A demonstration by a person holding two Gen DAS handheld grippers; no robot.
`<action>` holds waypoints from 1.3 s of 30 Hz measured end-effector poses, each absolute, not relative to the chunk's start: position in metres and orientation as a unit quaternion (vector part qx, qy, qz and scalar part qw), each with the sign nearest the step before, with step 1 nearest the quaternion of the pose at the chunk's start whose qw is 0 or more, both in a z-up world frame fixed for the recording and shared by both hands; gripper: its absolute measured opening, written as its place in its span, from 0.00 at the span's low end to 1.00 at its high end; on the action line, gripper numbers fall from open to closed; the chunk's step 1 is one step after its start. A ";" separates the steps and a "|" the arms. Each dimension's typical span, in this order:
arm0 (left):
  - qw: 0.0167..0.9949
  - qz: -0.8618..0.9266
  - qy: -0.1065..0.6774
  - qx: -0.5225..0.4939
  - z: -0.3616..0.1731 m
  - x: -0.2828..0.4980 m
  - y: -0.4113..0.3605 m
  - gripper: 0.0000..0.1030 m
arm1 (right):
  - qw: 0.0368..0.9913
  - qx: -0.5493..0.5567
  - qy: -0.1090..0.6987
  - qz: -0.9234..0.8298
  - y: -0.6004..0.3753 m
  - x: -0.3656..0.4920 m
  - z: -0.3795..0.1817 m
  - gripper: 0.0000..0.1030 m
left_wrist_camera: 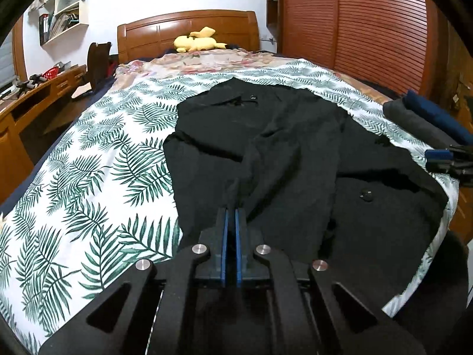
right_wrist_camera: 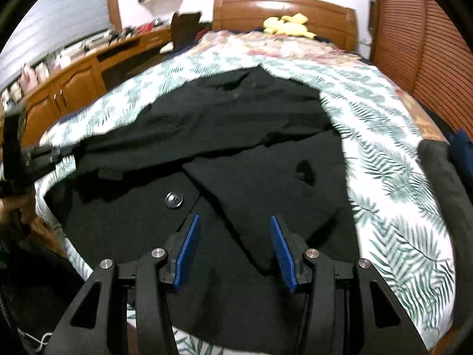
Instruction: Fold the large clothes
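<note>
A large black button-front garment of coarse fabric [left_wrist_camera: 295,159] lies spread over the white bedsheet printed with green palm fronds [left_wrist_camera: 97,177], its collar toward the wooden headboard [left_wrist_camera: 189,29]. One sleeve or panel is drawn up into a taut ridge that runs to the left gripper [left_wrist_camera: 231,211], whose blue-padded fingers [left_wrist_camera: 224,236] are pressed together on that pinch of cloth. The right gripper [right_wrist_camera: 235,222] hovers low over the garment's near part, its blue ribbed fingers [right_wrist_camera: 189,251] spread wide and holding nothing; whether they brush the fabric cannot be told.

The left wrist view shows the right gripper's tips at its right edge, just beside the garment's hem. The right wrist view, blurred by motion, shows a round black button [right_wrist_camera: 173,199] close ahead of its fingers and the left gripper's dark body at its left edge.

Just off the garment, folded grey and navy clothes [left_wrist_camera: 425,118] sit at the bed's right edge. A yellow plush toy [left_wrist_camera: 196,41] rests by the headboard, a wooden tabletop [left_wrist_camera: 35,88] with clutter runs along the left, and a slatted reddish wardrobe door [left_wrist_camera: 369,23] stands to the right.
</note>
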State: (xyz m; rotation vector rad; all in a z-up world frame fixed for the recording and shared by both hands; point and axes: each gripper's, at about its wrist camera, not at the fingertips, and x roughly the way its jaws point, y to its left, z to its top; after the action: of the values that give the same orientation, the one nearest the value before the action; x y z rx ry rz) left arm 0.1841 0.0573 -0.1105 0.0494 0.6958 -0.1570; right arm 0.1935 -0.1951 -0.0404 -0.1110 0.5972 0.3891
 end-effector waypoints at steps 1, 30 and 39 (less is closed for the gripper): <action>0.939 -0.073 0.336 0.023 -0.107 0.181 0.056 0.05 | 0.938 -0.050 0.285 0.190 -0.201 0.187 -0.035 0.49; 0.936 -0.022 0.352 0.003 -0.115 0.128 0.085 0.77 | 0.947 -0.019 0.296 0.126 -0.284 0.136 -0.059 0.49; 0.925 -0.013 0.381 0.002 -0.135 0.127 0.095 0.77 | 0.929 -0.010 0.348 0.123 -0.282 0.171 -0.092 0.49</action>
State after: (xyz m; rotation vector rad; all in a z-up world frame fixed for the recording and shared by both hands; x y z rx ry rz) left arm 0.1274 0.0946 -0.1353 0.0040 0.7807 -0.0273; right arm 0.1712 -0.2818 -0.0921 -0.0201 0.7133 0.2512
